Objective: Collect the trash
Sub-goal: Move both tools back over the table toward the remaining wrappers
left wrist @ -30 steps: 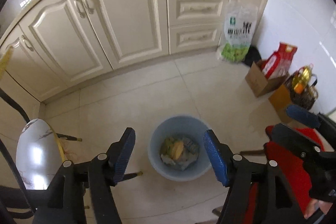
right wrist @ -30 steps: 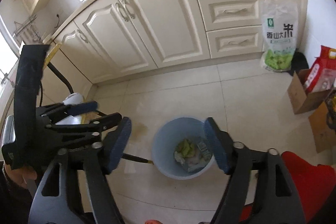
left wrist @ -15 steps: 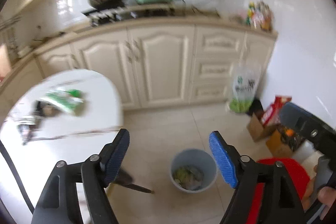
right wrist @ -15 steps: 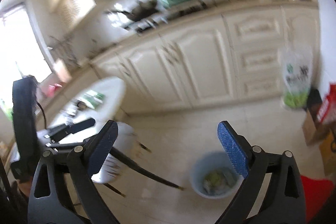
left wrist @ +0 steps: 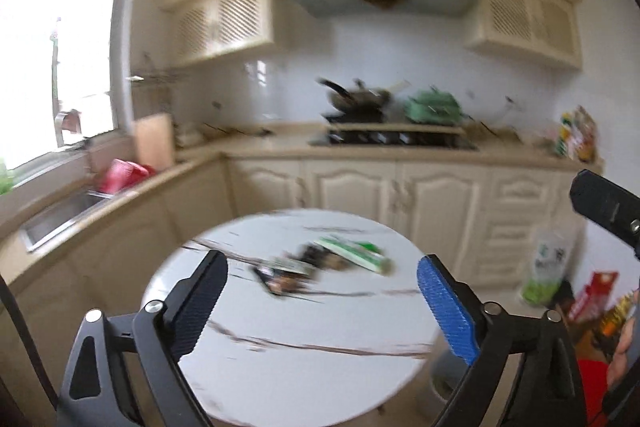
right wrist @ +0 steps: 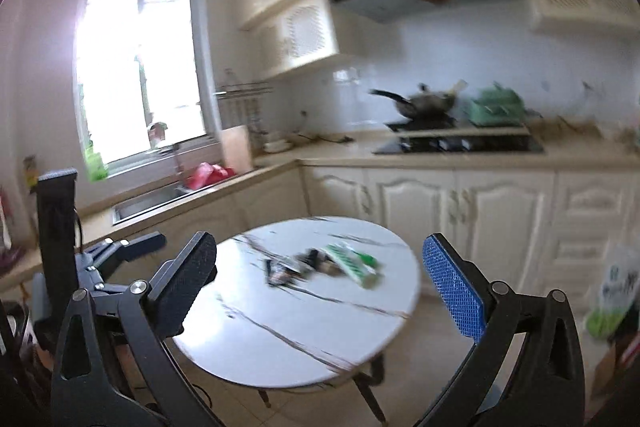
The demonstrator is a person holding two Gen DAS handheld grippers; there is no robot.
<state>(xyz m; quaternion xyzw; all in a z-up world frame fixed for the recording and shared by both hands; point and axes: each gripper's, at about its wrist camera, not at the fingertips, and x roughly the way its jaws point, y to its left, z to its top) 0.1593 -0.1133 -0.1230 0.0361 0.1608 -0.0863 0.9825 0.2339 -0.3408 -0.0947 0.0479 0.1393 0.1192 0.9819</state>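
Note:
A round white marble-look table [left wrist: 300, 367] [right wrist: 280, 339] stands in front of both grippers. On its far half lie a green-and-white wrapper [left wrist: 356, 253] [right wrist: 352, 263] and dark crumpled wrappers [left wrist: 284, 275] [right wrist: 280, 273]. My left gripper [left wrist: 322, 263] hovers above the table's near side, jaws opening, nothing between them. My right gripper [right wrist: 319, 241] is held beside it, jaws also opening and empty. The left one's fingers [right wrist: 120, 251] show at the left of the right wrist view. A sliver of the blue-grey bin [left wrist: 444, 375] peeks out under the table's right edge.
Cream cabinets and a counter run behind the table, with a hob and a pan [left wrist: 360, 99] and a sink [left wrist: 60, 215] under the window. A rice bag [left wrist: 548, 267], a red packet and boxes stand on the floor at the right.
Both grippers rose from over the bin on the floor and swung up to face the table and its wrappers. Their jaws stand wider than before. The bin has dropped almost out of view.

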